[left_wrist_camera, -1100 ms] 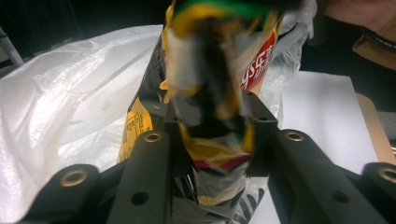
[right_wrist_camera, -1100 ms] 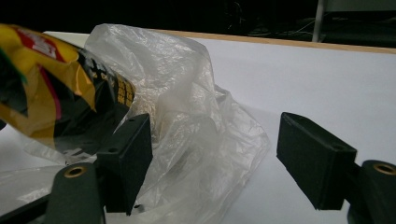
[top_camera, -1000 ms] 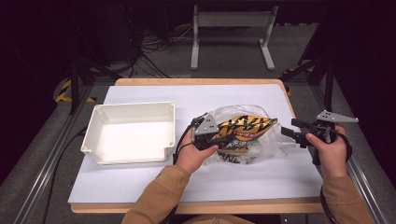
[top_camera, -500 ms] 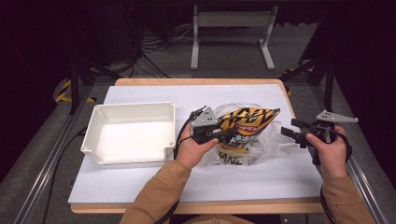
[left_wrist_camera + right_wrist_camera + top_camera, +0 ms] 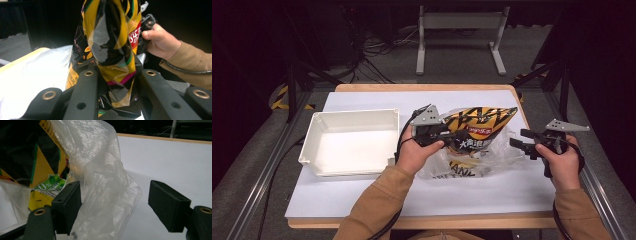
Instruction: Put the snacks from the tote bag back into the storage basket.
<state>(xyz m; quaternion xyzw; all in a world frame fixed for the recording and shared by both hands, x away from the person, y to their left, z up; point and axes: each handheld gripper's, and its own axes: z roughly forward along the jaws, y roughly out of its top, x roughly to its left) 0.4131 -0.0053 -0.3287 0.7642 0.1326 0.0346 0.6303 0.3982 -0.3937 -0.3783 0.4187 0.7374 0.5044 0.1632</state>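
The left gripper [image 5: 451, 134] pinches the end of the snack bag [image 5: 479, 131], which reaches away from its jaws toward the right gripper [image 5: 521, 141]. That gripper's jaws stand spread just beside the clear plastic bag [image 5: 107, 187].

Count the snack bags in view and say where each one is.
2. One yellow-and-black snack bag is lifted in the left gripper, partly out of the clear plastic bag. Another snack bag lies inside that plastic bag on the table; more may be hidden.
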